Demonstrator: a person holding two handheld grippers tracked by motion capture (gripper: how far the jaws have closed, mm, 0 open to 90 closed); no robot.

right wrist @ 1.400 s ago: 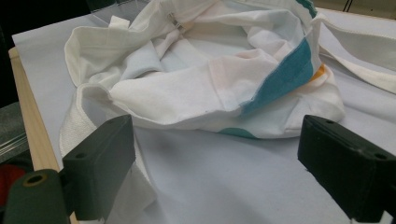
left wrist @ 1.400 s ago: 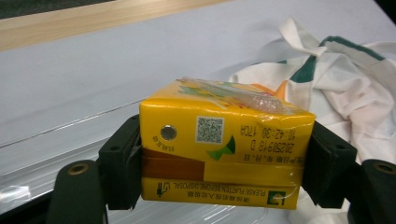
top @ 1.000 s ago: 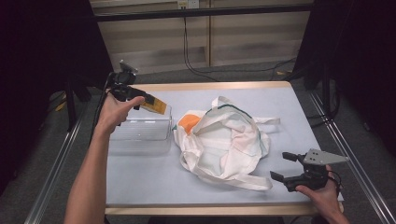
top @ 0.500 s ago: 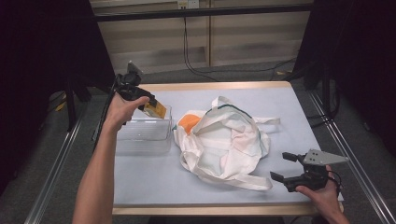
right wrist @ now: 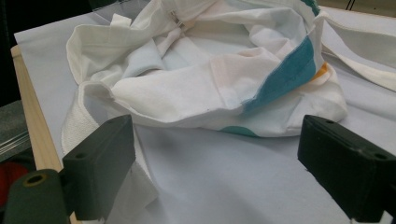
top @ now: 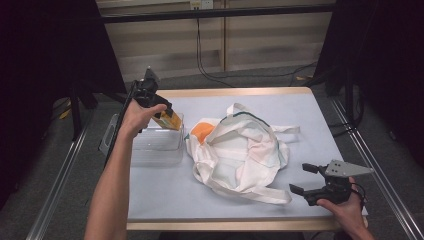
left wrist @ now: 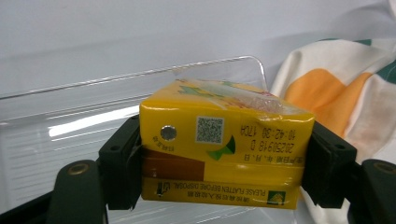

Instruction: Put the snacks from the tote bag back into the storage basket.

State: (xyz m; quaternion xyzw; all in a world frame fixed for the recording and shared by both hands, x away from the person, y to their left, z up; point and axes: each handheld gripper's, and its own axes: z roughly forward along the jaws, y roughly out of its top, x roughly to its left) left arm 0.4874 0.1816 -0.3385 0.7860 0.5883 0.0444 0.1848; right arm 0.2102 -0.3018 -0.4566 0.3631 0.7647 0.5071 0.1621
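My left gripper (top: pixel 159 113) is shut on a yellow drink carton (top: pixel 167 120) and holds it over the far edge of a clear plastic bin (top: pixel 155 149) at the table's left. In the left gripper view both jaws press on the sides of the carton (left wrist: pixel 224 149), with the bin (left wrist: pixel 70 126) behind and below it. A white cloth tote bag (top: pixel 240 152) with orange and teal patches lies crumpled mid-table. My right gripper (top: pixel 302 179) rests open near the front right edge, pointing at the bag (right wrist: pixel 210 74), with nothing between its jaws.
The table has a pale blue top (top: pixel 300 115) with a wooden rim (top: pixel 225 225). The bag's long strap (top: pixel 282 130) trails toward the right. Metal rails (top: pixel 60 185) run along both sides, and cables hang behind the far edge.
My left hand has carried the carton toward the right and down, closer to the bin. The right gripper has stayed where it was.
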